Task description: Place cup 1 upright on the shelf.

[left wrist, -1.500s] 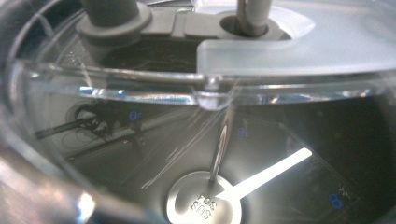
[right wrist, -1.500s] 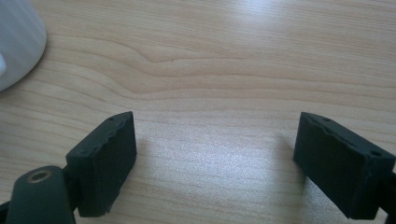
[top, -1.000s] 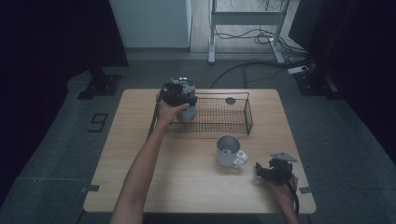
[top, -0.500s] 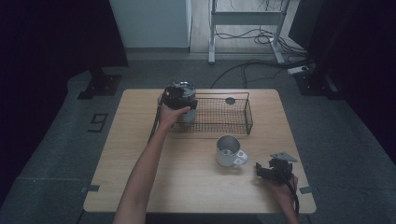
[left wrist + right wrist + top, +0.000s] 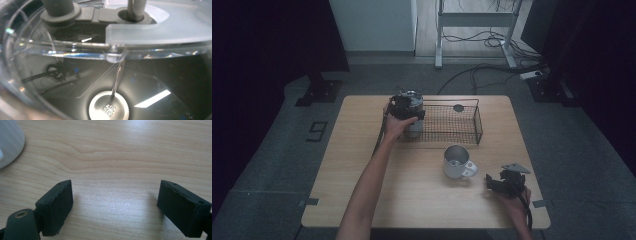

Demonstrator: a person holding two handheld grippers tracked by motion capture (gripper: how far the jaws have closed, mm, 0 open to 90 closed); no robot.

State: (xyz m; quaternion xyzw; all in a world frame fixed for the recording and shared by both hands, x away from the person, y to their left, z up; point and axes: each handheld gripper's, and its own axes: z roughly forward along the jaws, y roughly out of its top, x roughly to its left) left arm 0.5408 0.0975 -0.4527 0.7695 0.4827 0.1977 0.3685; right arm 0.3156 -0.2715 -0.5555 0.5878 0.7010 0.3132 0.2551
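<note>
A steel cup (image 5: pixel 415 124) with a clear lid stands at the left end of the black wire basket (image 5: pixel 479 126). My left gripper (image 5: pixel 404 107) is shut on its top edge, with the hand behind it. The left gripper view looks through the clear lid (image 5: pixel 155 27) down to the cup's stamped steel bottom (image 5: pixel 108 106); its jaws are hidden. A metal mug (image 5: pixel 456 161) with a handle stands on the table in front of the basket. My right gripper (image 5: pixel 490 183) rests right of the mug, open over bare wood (image 5: pixel 115 202), with the mug's edge (image 5: pixel 8 142) at the upper left.
A small dark round thing (image 5: pixel 458 107) lies at the back of the basket. The wooden table (image 5: pixel 362 180) has bare room on its left half and along the front. Cables and a metal frame stand on the floor behind the table.
My left hand has sunk a little with the steel cup at the basket's left end. The right gripper and the mug have stayed where they were.
</note>
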